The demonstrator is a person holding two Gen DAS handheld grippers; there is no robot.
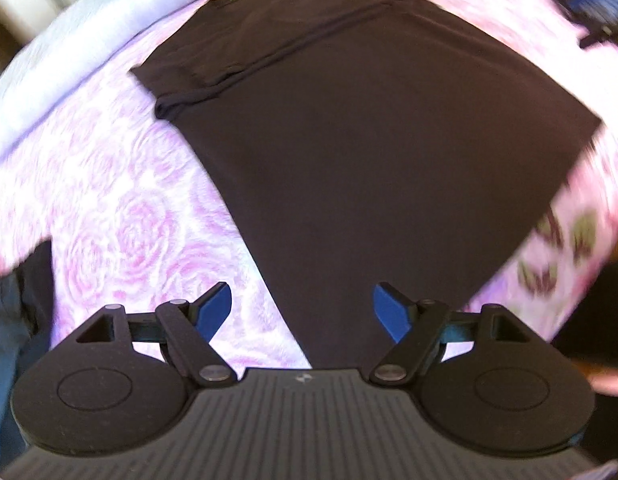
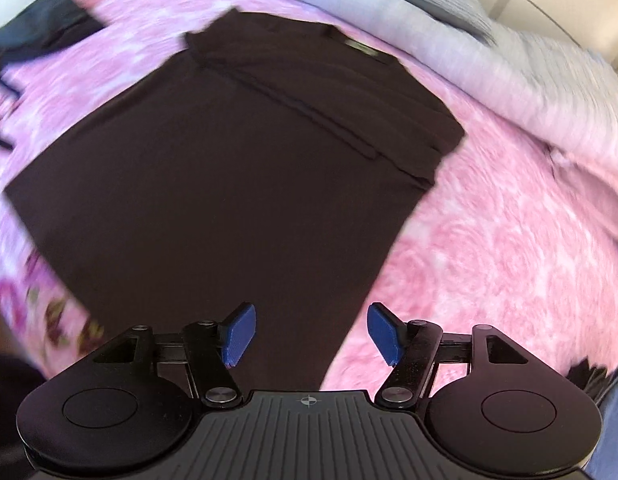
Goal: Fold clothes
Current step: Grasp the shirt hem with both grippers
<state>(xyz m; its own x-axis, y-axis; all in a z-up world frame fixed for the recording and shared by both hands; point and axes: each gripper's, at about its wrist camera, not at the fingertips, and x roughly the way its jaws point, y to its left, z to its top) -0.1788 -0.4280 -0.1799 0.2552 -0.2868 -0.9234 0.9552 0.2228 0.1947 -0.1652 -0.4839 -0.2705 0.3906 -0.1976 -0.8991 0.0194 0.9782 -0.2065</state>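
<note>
Both claws, left claw and right claw, apart, empty above black T-shirt on bed. Risk: grabbing single layer drags folded sleeves loose; plush rose blanket snags hem.

Both views look steeply down onto the bed from above, each camera riding just behind its own tongs, whose blue pads fill the bottom of the picture. The left tongs view sits over the near edge of the dark shirt, which runs away up the frame toward the collar label. The right tongs view looks on the same shirt from a neighbouring spot, close enough that cloth fills most of the frame. The two share the whole shirt, the pink rose-patterned bedcover around it, and the pale lilac blanket along the bed's far edge.
</note>
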